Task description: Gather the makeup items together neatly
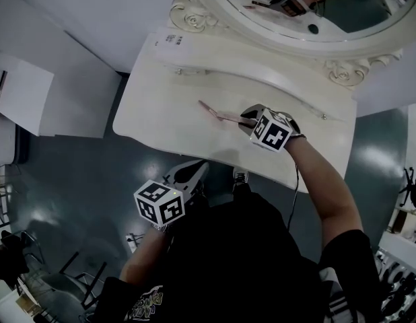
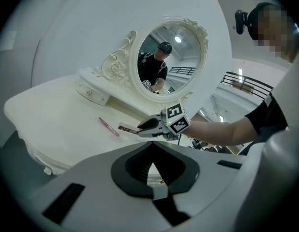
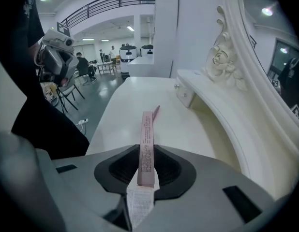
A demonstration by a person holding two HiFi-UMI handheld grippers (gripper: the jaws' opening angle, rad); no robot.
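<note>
The slim pink box point(image 3: 146, 139) is gripped at its near end between the jaws of the right claw point(image 3: 146, 151). The jaws are narrow and press on it. The box points forward over the white table point(image 3: 130, 100). Just beyond its far tip a thin pink stick point(image 3: 155, 111) lies on the table. The left claw point(image 2: 150, 146) is beside the table's edge, over the floor, with its jaws together and nothing between them.

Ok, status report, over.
Right gripper shut on slim pink box. Left gripper shut, empty, off the table. Pink stick ahead; nothing in the way.
</note>
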